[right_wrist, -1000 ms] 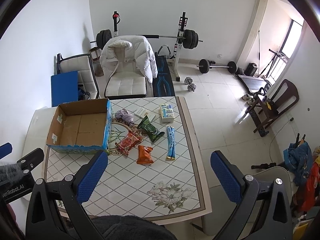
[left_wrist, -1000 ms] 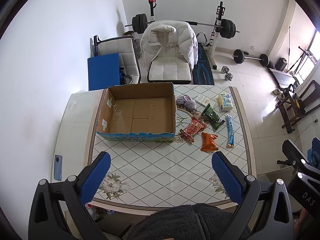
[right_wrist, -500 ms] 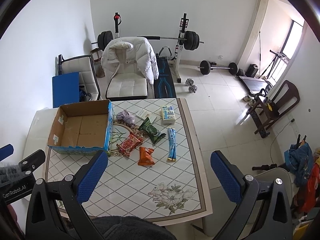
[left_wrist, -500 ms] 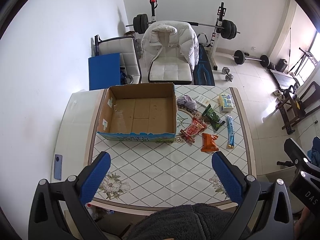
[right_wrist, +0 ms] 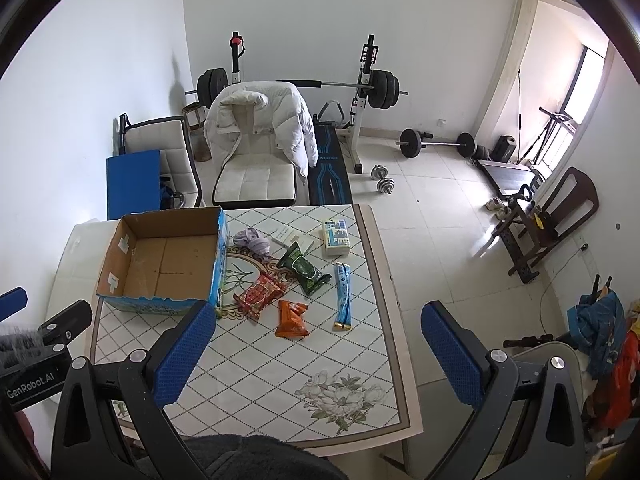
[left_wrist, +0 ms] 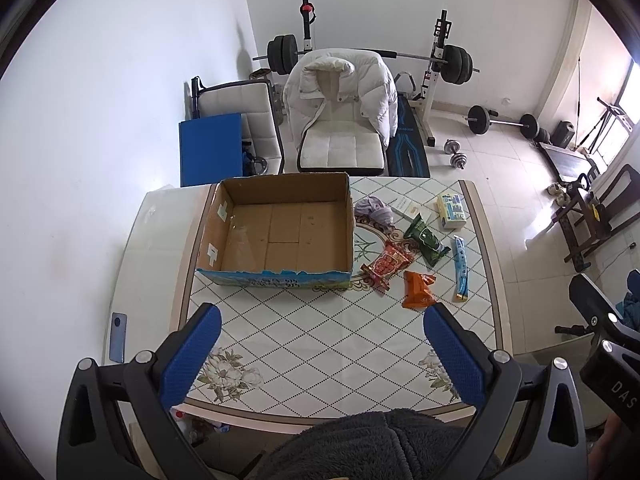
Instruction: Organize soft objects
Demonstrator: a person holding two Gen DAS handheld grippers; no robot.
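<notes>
An empty cardboard box (left_wrist: 280, 232) (right_wrist: 164, 264) stands on the patterned table (left_wrist: 312, 344) (right_wrist: 280, 364). To its right lie a purple cloth (left_wrist: 374, 208) (right_wrist: 252, 240), a red packet (left_wrist: 386, 264) (right_wrist: 260, 292), a green packet (left_wrist: 426, 238) (right_wrist: 304, 268), an orange packet (left_wrist: 418, 288) (right_wrist: 292, 318), a blue stick pack (left_wrist: 460, 264) (right_wrist: 343, 294), a tissue pack (left_wrist: 452, 210) (right_wrist: 336, 236) and a white card (left_wrist: 406, 208). My left gripper (left_wrist: 320, 348) is open and empty, high above the near table edge. My right gripper (right_wrist: 318, 350) is open and empty, above the table's right front.
A chair with a white jacket (left_wrist: 340, 120) stands behind the table, beside a second white chair and a blue panel (left_wrist: 210, 152). A barbell rack and weights (left_wrist: 440, 64) are on the floor beyond. A phone (left_wrist: 118, 336) lies on the white surface at left.
Both grippers have drifted slightly; the table and objects sit a little lower in both views. Nothing on the table has moved.
</notes>
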